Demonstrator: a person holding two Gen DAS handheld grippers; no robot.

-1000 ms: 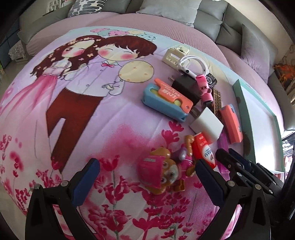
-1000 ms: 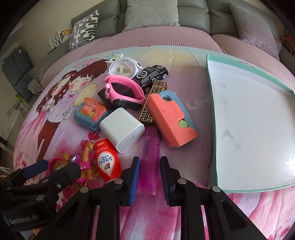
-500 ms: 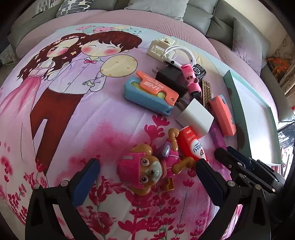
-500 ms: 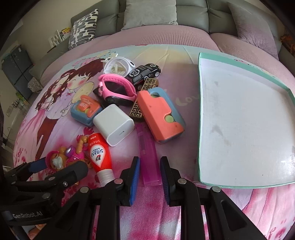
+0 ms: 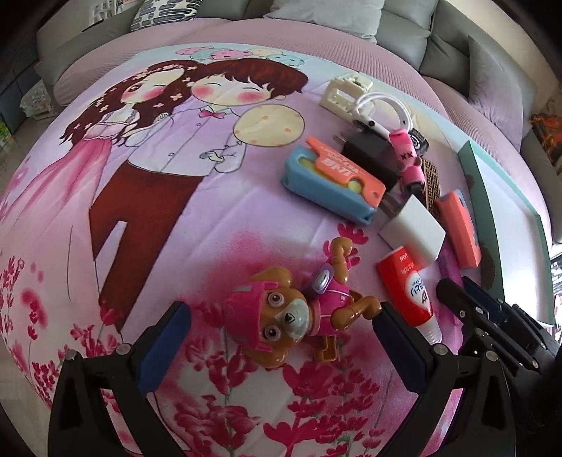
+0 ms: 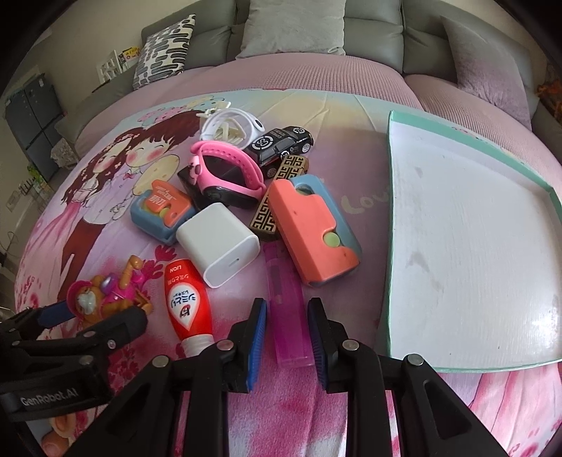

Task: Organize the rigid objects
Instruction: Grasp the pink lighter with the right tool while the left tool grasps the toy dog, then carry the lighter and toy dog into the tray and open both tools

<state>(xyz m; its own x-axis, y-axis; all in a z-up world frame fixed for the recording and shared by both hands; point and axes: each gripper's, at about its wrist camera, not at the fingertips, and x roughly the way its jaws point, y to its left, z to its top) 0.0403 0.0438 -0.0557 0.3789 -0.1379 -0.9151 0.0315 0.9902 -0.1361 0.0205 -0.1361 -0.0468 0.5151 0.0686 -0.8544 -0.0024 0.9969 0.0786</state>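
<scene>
A pile of small objects lies on a cartoon-print cloth. My left gripper (image 5: 281, 346) is open, its fingers on either side of a pink toy dog (image 5: 281, 323); the dog also shows in the right wrist view (image 6: 102, 298). My right gripper (image 6: 286, 334) has its jaws close around the near end of a purple lighter (image 6: 286, 306), which lies flat on the cloth. Beside it lie a red tube (image 6: 186, 302), a white charger (image 6: 219, 244) and an orange-and-blue case (image 6: 312, 228). A white tray with a teal rim (image 6: 388, 246) lies to the right.
Further back lie a second orange-and-blue case (image 6: 159, 211), a pink watch (image 6: 224, 175), a black toy car (image 6: 281, 146), a patterned box (image 6: 277, 197) and a white cable (image 6: 228, 123). A grey sofa with cushions (image 6: 291, 28) runs behind.
My left gripper has moved so the toy dog sits between its fingers. My right gripper has kept its narrow opening around the lighter while the view shifted slightly.
</scene>
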